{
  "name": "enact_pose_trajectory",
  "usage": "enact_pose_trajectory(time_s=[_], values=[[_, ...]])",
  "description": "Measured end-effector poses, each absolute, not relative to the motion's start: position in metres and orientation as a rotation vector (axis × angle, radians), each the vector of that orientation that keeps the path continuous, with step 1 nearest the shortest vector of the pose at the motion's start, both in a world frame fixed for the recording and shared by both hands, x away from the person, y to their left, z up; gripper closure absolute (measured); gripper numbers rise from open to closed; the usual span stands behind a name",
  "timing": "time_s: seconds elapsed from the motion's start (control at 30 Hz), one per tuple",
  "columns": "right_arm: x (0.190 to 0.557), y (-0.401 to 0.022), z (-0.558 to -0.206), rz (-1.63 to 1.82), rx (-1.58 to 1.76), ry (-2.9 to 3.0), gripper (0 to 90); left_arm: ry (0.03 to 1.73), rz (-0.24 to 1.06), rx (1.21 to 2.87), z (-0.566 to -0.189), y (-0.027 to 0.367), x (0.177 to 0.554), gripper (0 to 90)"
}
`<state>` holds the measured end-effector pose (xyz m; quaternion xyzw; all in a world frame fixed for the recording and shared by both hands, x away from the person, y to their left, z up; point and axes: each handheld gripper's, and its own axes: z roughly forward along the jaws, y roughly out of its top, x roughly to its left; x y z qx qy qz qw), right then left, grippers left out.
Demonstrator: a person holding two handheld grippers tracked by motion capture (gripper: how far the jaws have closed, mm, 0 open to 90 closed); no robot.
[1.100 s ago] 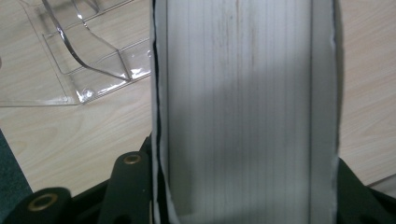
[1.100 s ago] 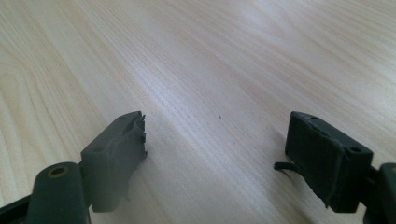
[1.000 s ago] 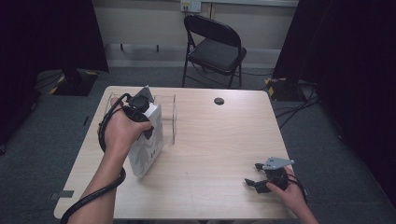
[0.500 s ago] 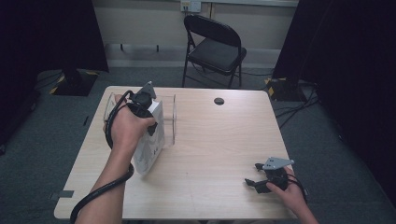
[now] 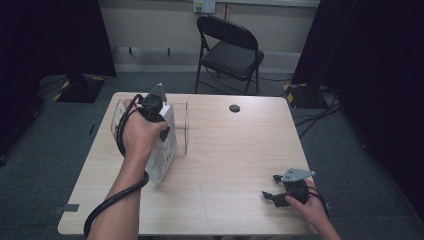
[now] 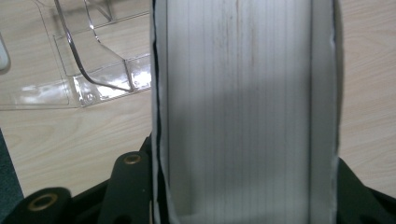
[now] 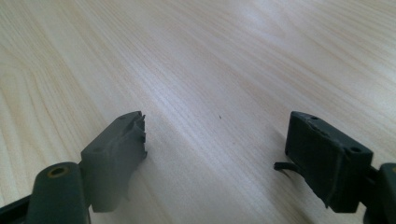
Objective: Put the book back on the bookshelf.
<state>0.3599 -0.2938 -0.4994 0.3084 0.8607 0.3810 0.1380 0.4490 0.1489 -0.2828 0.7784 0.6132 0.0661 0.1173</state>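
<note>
**White book held on edge at the desk's left side**

Dark curtains close off both sides of the room, and a black folding chair (image 5: pixel 230 50) stands on the grey carpet behind the far edge of the pale wooden desk (image 5: pixel 240 150). A small dark round spot (image 5: pixel 234 108) sits near the far edge; what it is cannot be made out.

Toward the left edge of the desk, the left gripper (image 5: pixel 159 111) is clamped on a thick white book (image 5: pixel 162 152), which stands on edge and leans a little. In the left gripper view the book's page block (image 6: pixel 238 107) runs up between the two black jaws, which press on its covers from either side. The person's hand covers most of the gripper from above, and the far end of the book is hidden behind hand and gripper, so how that end rests cannot be told. A clear plastic stand (image 5: pixel 182 127) sits just beside the book, on its far side; its see-through walls are hard to trace, and whether the book touches it cannot be told. A black cable (image 5: pixel 112 202) trails down along the forearm, which is cut off at the near edge.

Near the desk's near right corner, the right gripper (image 5: pixel 272 195) rests low over bare wood, its jaws standing well apart with nothing between them.
</note>
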Motion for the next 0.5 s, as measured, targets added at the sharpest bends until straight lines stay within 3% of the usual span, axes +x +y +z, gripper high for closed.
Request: enact_pose_trajectory(time_s=[0.5], values=[[0.3599, -0.2938, -0.4994, 1.103, 0.892, 2.490, 19.3, 1.806, 0.224, 2.252, -0.2772, 0.1415, 0.4587, 53.4]])
